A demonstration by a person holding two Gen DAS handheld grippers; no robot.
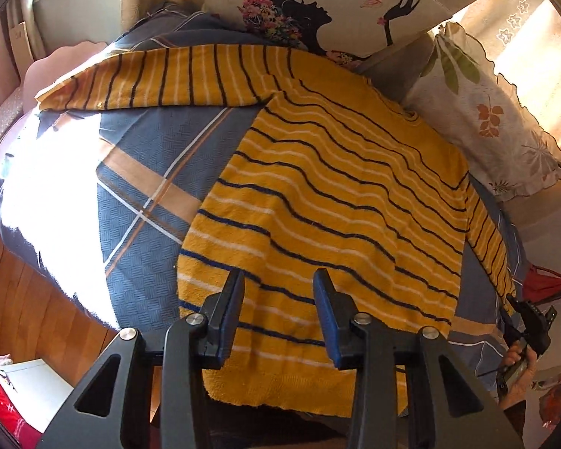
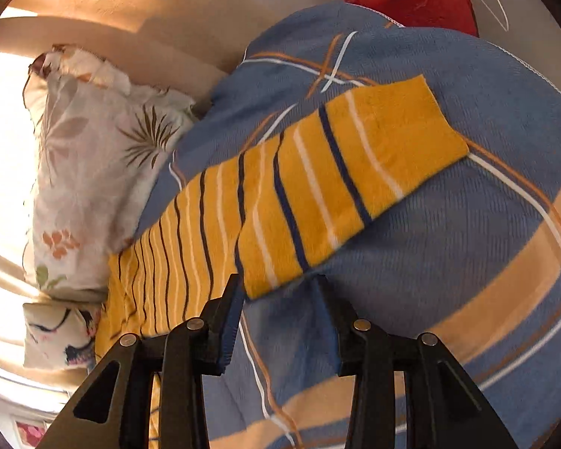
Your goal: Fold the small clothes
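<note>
— How far are we with the sweater [image 1: 329, 194]?
— It lies flat on the bed [image 1: 142, 172], sleeves out, nothing folded yet. Our left gripper [image 1: 278, 280] and right gripper [image 2: 276, 284] are spread, holding nothing.

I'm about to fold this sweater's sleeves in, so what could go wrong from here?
The right gripper is open at the long edge of the right sleeve, not its cuff; pinching there may also catch the blue bedsheet. The left gripper, open over the yellow sweater, might drag the body askew.
</note>
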